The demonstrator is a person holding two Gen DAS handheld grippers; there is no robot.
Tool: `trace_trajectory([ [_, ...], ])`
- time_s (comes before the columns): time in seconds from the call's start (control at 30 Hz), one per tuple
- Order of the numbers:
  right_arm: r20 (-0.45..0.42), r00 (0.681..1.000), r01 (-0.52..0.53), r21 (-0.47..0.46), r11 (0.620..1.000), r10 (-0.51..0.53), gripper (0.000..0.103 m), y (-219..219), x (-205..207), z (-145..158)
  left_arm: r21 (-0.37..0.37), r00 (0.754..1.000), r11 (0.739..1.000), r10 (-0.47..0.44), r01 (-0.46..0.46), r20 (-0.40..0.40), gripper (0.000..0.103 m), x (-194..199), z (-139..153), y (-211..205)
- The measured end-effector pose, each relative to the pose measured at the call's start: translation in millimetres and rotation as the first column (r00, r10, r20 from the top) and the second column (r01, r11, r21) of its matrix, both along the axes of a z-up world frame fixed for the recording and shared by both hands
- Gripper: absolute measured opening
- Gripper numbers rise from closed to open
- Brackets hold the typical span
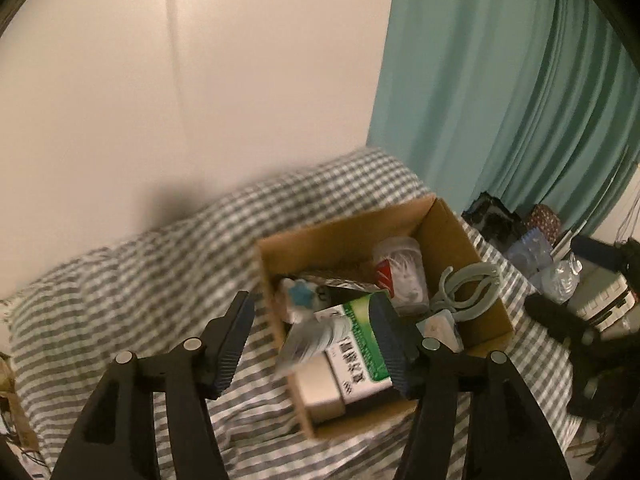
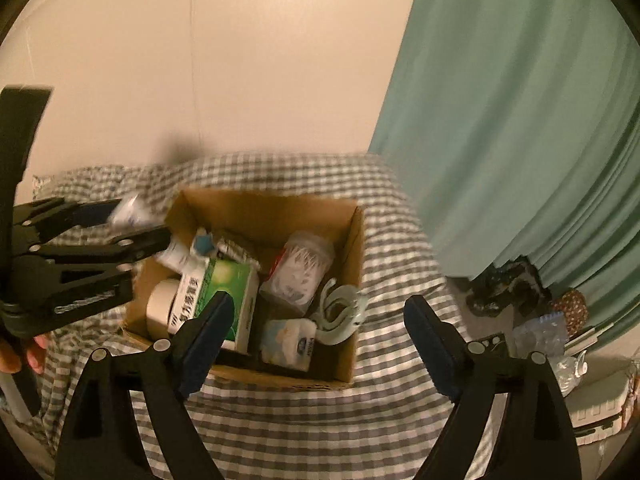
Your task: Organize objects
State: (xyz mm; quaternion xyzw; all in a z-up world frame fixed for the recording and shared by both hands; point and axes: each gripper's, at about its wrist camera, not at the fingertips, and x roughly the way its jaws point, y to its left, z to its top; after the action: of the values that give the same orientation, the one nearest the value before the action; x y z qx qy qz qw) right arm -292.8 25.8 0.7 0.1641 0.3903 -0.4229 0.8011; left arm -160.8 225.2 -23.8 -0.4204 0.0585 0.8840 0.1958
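A cardboard box [image 1: 460,236] [image 2: 356,240] sits on a checked bedspread [image 1: 140,280] [image 2: 400,420]. It holds a green and white carton [image 1: 360,344] [image 2: 224,284], a tape roll [image 2: 160,308], a clear tub of cotton swabs [image 1: 404,272] [image 2: 300,272], pale green clips [image 1: 468,284] [image 2: 340,312] and a tissue pack [image 2: 288,340]. My left gripper [image 1: 316,344] [image 2: 128,224] is open over the box's near left corner, a blurred white and grey item [image 1: 312,340] [image 2: 132,208] between its fingers. My right gripper [image 2: 320,344] is open and empty, above the box's front edge.
A cream wall stands behind the bed and a teal curtain [image 1: 520,80] [image 2: 520,120] hangs at the right. Dark objects, clear plastic bottles [image 1: 556,268] [image 2: 544,332] and a white case [image 1: 604,300] crowd the area right of the bed.
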Motion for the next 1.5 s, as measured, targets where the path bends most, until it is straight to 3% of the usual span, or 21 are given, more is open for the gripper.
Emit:
trace_trajectory([
  [0.1,0.055,0.998,0.015,-0.021,1.0,-0.014,0.089,7,-6,21,0.005,0.997,1.0,0.03,-0.03,-0.064,0.085,18,24,-22],
  [0.2,0.109,0.994,0.013,-0.063,0.998,-0.006,0.089,26,-6,49,0.015,0.992,0.998,0.06,-0.058,-0.108,0.091,37,46,-45],
  [0.37,0.162,0.986,-0.001,-0.147,0.989,0.026,0.092,56,3,83,0.023,0.975,0.993,0.118,-0.116,-0.19,0.101,69,74,-83],
  [0.63,0.192,0.979,-0.028,-0.213,0.977,0.07,0.098,101,26,105,0.043,0.932,0.972,0.235,-0.233,-0.276,0.103,106,92,-141],
  [0.7,0.206,0.976,-0.029,-0.211,0.977,0.074,0.103,109,28,104,0.047,0.922,0.965,0.259,-0.256,-0.289,0.103,114,92,-153],
  [0.93,0.209,0.977,0.0,-0.177,0.984,0.037,0.103,111,33,74,-0.008,0.863,0.933,0.328,-0.359,-0.383,0.103,136,85,-170],
  [1.07,0.147,0.988,-0.028,-0.146,0.989,0.05,0.103,109,48,50,-0.007,0.874,0.926,0.355,-0.378,-0.331,0.103,135,74,-171],
  [1.17,0.106,0.99,-0.075,-0.194,0.978,0.097,0.103,117,56,46,-0.016,0.856,0.918,0.364,-0.397,-0.367,0.103,134,68,-168],
  [1.3,0.104,0.989,-0.08,-0.209,0.975,0.104,0.103,121,60,47,-0.039,0.865,0.918,0.358,-0.395,-0.352,0.103,128,61,-163],
  [1.5,0.1,0.991,-0.07,-0.209,0.975,0.093,0.103,119,57,47,-0.019,0.856,0.904,0.397,-0.427,-0.331,0.103,129,62,-168],
])
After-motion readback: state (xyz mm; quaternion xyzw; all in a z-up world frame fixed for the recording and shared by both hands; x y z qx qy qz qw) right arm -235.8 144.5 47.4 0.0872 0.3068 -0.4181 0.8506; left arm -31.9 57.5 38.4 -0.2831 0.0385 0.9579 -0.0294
